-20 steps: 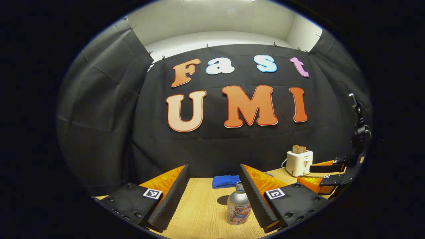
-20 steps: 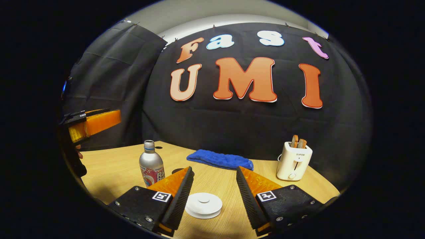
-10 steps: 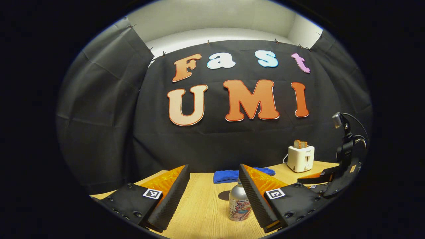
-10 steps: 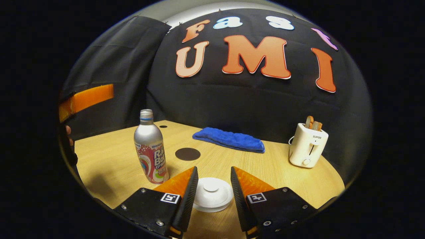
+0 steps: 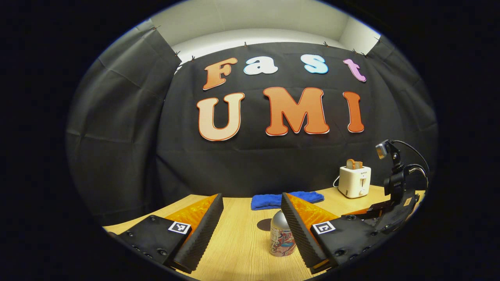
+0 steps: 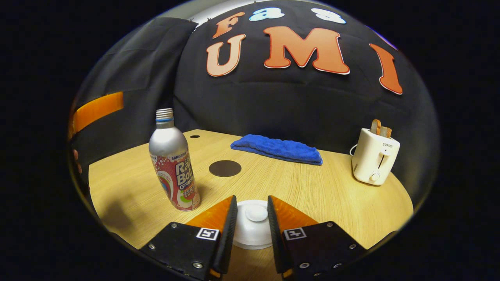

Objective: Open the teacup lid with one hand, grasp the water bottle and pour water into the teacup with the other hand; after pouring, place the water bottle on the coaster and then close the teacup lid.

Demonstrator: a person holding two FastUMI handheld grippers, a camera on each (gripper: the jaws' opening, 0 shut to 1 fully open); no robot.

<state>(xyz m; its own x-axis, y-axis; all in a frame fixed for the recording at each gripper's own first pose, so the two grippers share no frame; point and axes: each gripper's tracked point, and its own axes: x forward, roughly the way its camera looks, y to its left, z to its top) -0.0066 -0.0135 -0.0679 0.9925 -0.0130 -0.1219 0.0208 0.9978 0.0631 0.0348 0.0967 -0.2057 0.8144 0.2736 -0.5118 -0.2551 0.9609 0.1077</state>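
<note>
The white teacup lid [image 6: 253,223] sits on its cup directly between the fingers of the right hand-held gripper [image 6: 252,216], its small knob just ahead of the tips. The jaws are narrow around the knob, but whether both fingers press on it I cannot tell. The lid looks seated, so opening it is not yet done.

To the left of that gripper and slightly ahead stands the water bottle [image 6: 172,162], upright on the counter [image 6: 312,187], cap on. In the left gripper view the same bottle [image 5: 282,238] stands between the spread fingers of the left hand-held gripper [image 5: 252,218], close against its right finger and apart from the left one; the jaws are wide and hold nothing.

Beyond the bottle lies the dark round coaster [image 6: 225,168], bare. Farther off are a blue cloth [image 6: 277,149] and a white toaster [image 6: 374,156].

By my reading the task is at its start: lid lift, bottle grasp, pouring, setting the bottle on the coaster and closing all remain
</note>
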